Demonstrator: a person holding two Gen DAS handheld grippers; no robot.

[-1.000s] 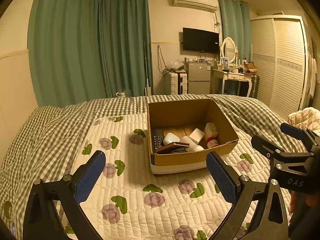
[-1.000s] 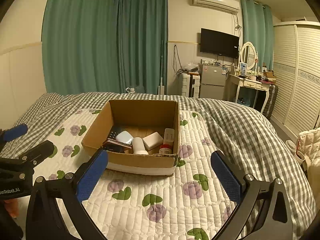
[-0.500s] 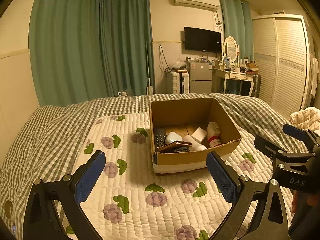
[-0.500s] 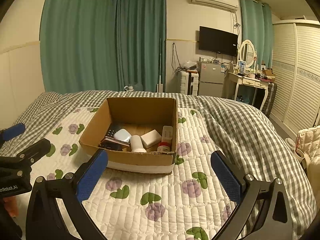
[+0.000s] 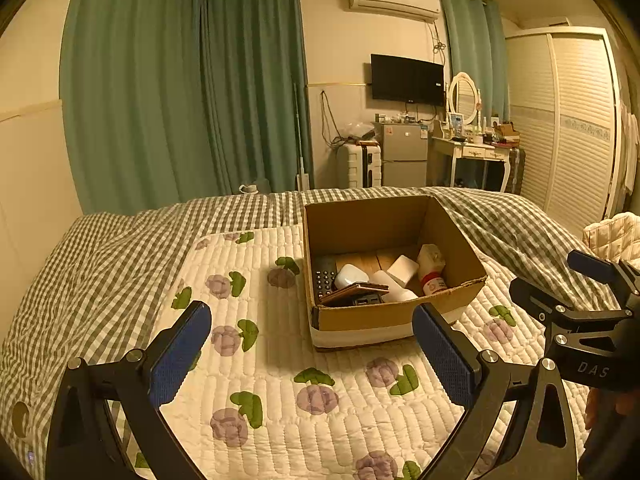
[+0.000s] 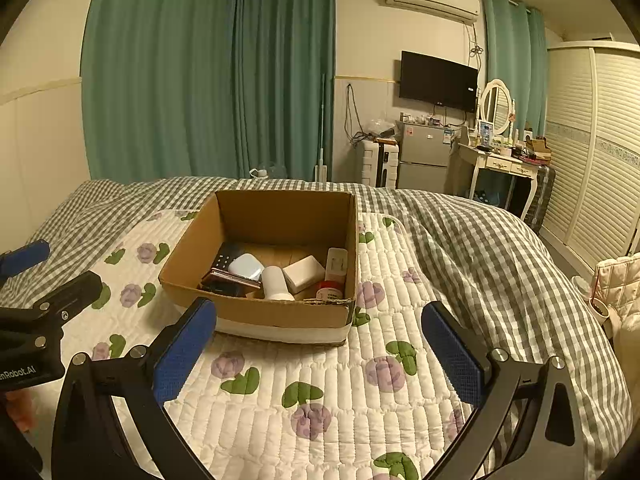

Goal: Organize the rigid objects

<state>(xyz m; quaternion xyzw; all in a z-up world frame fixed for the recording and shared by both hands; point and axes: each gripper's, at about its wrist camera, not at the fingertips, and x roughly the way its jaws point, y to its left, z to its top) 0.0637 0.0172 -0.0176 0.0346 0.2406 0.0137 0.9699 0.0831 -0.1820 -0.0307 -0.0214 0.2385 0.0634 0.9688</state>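
On the bed ahead of me, on the floral quilted pad [image 5: 280, 364], sits the open cardboard box [image 5: 384, 316] that carries the task's things. Inside it I see a black remote control [image 5: 323, 280] along the left wall, a white earbud case [image 5: 351, 275] beside it, and a brownish phone [image 5: 354, 291] lying tilted over a dark item I cannot make out. Toward the middle lies a white cylinder [image 6: 273, 282], with a white square block [image 6: 303, 271] just behind it. A white bottle with a red band [image 6: 335, 270] leans against the right wall; its label is too small for me to read.

My left tongs [image 5: 312, 352] hang short of the box's near side, jaws spread wide, blue pads facing each other, nothing between them. My right tongs [image 6: 318, 350] are the same: gaping wide, holding nothing, above the pad just before the box's front wall. From the left camera the right tool shows at the far right edge; from the right camera the left tool shows at the far left.

Around the pad lies a green-and-white checked duvet [image 6: 480, 248]. Beyond the bed hang green curtains [image 5: 180, 92]. On the far wall are an air conditioner [image 5: 394, 0] and a television [image 5: 407, 79], with a small fridge [image 5: 404, 154], a white suitcase [image 5: 358, 166] and a dressing table with an oval mirror [image 5: 464, 98] below. A louvred wardrobe [image 5: 572, 120] stands at the right.
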